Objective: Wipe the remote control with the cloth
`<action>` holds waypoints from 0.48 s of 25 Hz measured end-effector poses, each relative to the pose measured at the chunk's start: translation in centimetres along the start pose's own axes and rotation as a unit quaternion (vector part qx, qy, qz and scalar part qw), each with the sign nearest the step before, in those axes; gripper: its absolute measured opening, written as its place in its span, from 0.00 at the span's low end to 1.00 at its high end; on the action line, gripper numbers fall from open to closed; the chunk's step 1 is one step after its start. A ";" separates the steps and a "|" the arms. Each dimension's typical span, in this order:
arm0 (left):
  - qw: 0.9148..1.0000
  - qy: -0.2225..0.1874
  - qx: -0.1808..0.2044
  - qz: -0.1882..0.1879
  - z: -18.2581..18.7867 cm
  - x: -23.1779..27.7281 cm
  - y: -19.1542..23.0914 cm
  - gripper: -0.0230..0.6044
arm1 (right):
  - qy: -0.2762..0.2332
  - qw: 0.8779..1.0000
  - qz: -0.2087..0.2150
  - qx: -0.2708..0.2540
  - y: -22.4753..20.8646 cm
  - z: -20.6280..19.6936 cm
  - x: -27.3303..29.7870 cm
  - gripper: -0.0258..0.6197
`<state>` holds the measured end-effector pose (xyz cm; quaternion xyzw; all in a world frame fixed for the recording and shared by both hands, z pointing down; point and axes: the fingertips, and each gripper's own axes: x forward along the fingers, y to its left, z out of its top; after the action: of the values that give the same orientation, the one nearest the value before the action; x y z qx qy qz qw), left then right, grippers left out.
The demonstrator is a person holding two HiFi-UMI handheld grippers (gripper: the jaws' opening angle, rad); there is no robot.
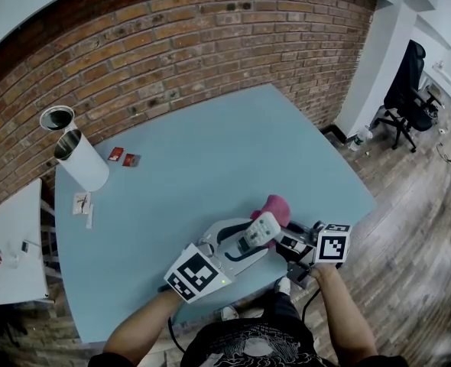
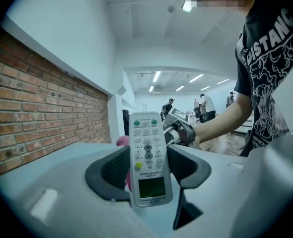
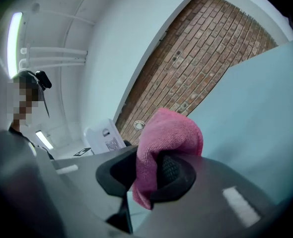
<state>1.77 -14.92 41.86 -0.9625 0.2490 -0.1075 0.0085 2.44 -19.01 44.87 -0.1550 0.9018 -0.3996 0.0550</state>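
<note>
Remote control (image 2: 147, 148): white, long and narrow. Rows of pale buttons, two green ones at its far end, one yellow button mid-body, a small greenish display at the end nearest the camera.

Left tool (image 2: 147, 171): clamped on the remote's two long sides, dark pads pressing the body around mid-length, button face up. The remote is held in the air over the near edge of the light blue counter (image 1: 195, 151).

Right tool (image 3: 147, 176): closed on a pink cloth (image 3: 171, 133), which is pinched between the pads and bunches out past the jaw tips.

Pose, head view: left forearm enters from lower left, right forearm from lower right. The two tools point toward each other at the near edge. The cloth sits just past the remote's far end; contact possibly, cannot confirm from this angle.

Count: one remote, one cloth, two tools, one marker cube per tool. Near the far left corner: one white cylinder (image 1: 81, 161), two small red items (image 1: 124, 157)
</note>
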 end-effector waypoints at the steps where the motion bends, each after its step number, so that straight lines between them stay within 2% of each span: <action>1: 1.000 0.019 -0.002 0.001 -1.3 -0.1 0.3 0.42 | 0.000 1.000 -0.011 -0.001 -0.5 -0.2 -0.2 0.13; 4: 0.997 0.075 -0.006 -0.002 -5.0 -0.2 0.8 0.42 | 0.000 0.999 -0.049 -0.006 -2.3 -0.7 -1.0 0.13; 7: 0.991 0.135 -0.010 -0.015 -8.5 -0.4 0.8 0.42 | 0.001 0.997 -0.078 -0.006 -3.9 -1.3 -1.7 0.13; 12: 0.968 0.247 -0.011 -0.030 -14.6 -1.2 0.5 0.42 | 0.007 0.995 -0.100 0.005 -5.1 -2.4 -2.2 0.13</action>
<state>-2.54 -14.25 55.81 -0.9131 0.2155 -0.3397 -0.0668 5.22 -19.84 50.23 -0.2409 0.8804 -0.4084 0.0094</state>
